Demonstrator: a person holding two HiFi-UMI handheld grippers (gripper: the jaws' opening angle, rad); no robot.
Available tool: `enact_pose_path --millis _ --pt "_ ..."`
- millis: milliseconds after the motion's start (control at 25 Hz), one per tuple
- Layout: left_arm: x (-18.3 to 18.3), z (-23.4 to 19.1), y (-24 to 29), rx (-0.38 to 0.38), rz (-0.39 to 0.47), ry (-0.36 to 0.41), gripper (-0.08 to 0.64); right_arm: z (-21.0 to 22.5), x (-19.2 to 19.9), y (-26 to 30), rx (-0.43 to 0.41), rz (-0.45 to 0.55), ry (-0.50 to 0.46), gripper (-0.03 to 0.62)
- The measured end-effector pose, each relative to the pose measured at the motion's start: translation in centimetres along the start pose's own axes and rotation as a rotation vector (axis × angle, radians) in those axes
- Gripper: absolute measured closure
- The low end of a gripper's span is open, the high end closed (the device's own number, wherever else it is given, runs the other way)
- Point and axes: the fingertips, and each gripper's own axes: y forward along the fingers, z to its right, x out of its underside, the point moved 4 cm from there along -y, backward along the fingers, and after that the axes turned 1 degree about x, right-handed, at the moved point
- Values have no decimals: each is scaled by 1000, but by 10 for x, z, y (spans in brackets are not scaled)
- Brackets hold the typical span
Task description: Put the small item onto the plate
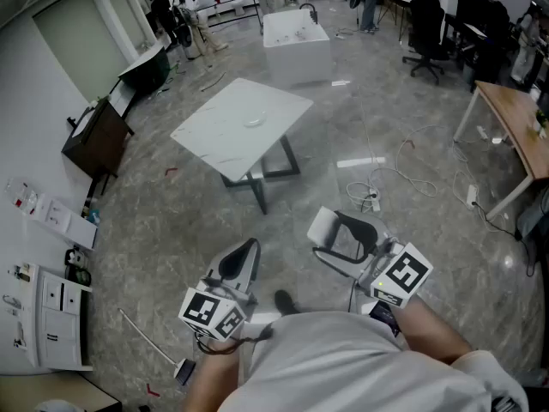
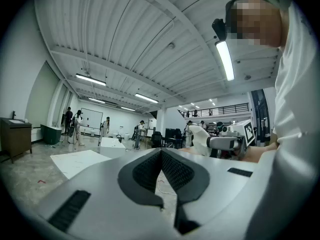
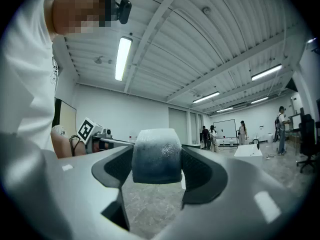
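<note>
The right gripper (image 3: 156, 151), its jaws spread wide, clamps a small pale block (image 3: 156, 165) between its pads. The left gripper (image 2: 161, 153) is closed with nothing in it. Both hang over the floor (image 1: 163, 230), well apart from the white table (image 1: 214, 140) that carries the plate (image 1: 255, 120).

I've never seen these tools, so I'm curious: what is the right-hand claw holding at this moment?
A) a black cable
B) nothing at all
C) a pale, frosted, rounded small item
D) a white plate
C: in the right gripper view the small item sits wedged in the right claw, touching both of its sides.
</note>
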Motion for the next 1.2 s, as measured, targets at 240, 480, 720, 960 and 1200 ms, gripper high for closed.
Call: enact_pose_path --millis 240,480,720,960,1200 --pt "4 -2 5 6 -5 -1 554 2 2 2 0 4 -3 298" --pt "6 -15 11 13 -6 -9 554 4 4 14 -12 0 -20 298" --pt "8 -37 20 6 -2 -19 554 17 7 33 -6 -6 -18 298" --pt "3 -74 26 -7 7 -22 554 30 14 69 -5 -21 -6 298" --pt "0 -141 36 -11 14 -31 554 47 18 133 -10 -26 28 298"
